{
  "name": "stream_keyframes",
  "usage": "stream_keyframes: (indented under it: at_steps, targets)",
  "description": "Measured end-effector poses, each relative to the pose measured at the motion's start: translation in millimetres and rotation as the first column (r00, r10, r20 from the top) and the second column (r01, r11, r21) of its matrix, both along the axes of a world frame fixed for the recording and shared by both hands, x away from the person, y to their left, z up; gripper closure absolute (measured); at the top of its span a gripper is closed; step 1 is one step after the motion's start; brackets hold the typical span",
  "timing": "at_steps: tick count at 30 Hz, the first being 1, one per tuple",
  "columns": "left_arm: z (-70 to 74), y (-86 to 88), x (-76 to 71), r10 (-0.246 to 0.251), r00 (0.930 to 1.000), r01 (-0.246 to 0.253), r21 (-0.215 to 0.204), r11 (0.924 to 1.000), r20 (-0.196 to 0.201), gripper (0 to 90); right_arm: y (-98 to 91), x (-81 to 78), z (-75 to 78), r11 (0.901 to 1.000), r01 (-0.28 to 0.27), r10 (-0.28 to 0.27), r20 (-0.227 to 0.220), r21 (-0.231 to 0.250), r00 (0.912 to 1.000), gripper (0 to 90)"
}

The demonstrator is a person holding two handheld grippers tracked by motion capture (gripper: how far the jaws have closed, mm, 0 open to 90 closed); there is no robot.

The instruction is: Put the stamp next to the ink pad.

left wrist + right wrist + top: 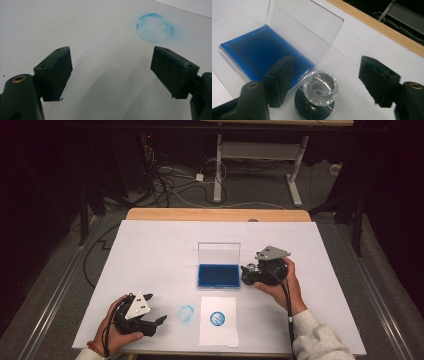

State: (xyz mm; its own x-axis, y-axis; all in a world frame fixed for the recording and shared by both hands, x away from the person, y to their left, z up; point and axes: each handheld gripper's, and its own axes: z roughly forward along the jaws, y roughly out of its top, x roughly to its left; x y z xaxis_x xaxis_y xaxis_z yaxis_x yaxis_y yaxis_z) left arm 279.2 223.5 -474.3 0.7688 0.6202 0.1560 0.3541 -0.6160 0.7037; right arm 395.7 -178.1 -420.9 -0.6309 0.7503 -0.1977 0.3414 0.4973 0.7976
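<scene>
A blue ink pad (218, 275) lies mid-table with its clear lid (218, 252) standing upright; it is also in the right gripper view (259, 53). Just right of the pad stands a stamp (320, 93) with a faceted clear knob on a dark round base. My right gripper (328, 72) is open, its jaws set wide on either side of the stamp and not touching it. In the high view the right gripper (249, 273) sits at the pad's right edge. My left gripper (156, 325) is open and empty at the front left, pointing at a blue ring smudge (155, 27).
A white sheet (218, 321) with a round blue print (218, 318) lies at the front, right of the smudge (186, 314). The white cover (150, 250) spans the table; a wooden edge (215, 214) shows at the back. A desk frame and cables are on the floor beyond.
</scene>
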Motion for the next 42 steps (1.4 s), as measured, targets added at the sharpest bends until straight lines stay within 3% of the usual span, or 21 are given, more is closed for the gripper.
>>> stream_keyframes:
  at_steps: [4, 11, 15, 27, 37, 42]
  targets:
    - [-0.1, 0.0, -0.1, 0.001, 1.0, -0.001, -0.001, 1.0, -0.001, 17.3, 0.6, -1.2, 1.0, 0.9999, 0.01, -0.01, 0.014, 0.003, 0.9999, 16.5]
    - [0.1, 0.4, -0.1, 0.001, 1.0, -0.001, 0.0, 1.0, -0.002, 17.2, 0.8, -2.8, 2.5, 0.9996, 0.006, -0.007, 0.016, 0.028, 0.9998, 16.3]
    - [0.1, 0.6, -0.1, 0.002, 1.0, -0.002, -0.001, 1.0, -0.003, 17.3, 1.9, -5.4, 4.0, 0.9999, 0.012, -0.012, 0.03, 0.003, 0.9995, 16.4]
    - [0.3, 0.9, 0.1, 0.006, 1.0, -0.006, -0.002, 1.0, -0.001, 17.3, 2.1, -20.0, 15.2, 0.9999, -0.003, 0.004, 0.088, -0.01, 0.9961, 17.5]
    - [0.5, 1.0, 0.4, 0.009, 1.0, -0.009, 0.001, 1.0, -0.003, 17.3, -2.9, -35.8, 23.9, 0.9999, -0.015, 0.014, 0.124, 0.005, 0.9922, 17.6]
    - [-0.1, 0.4, 0.6, 0.005, 1.0, -0.005, 0.004, 1.0, -0.008, 17.2, -7.8, -43.5, 28.0, 0.9981, -0.045, 0.038, 0.147, 0.042, 0.9884, 17.2]
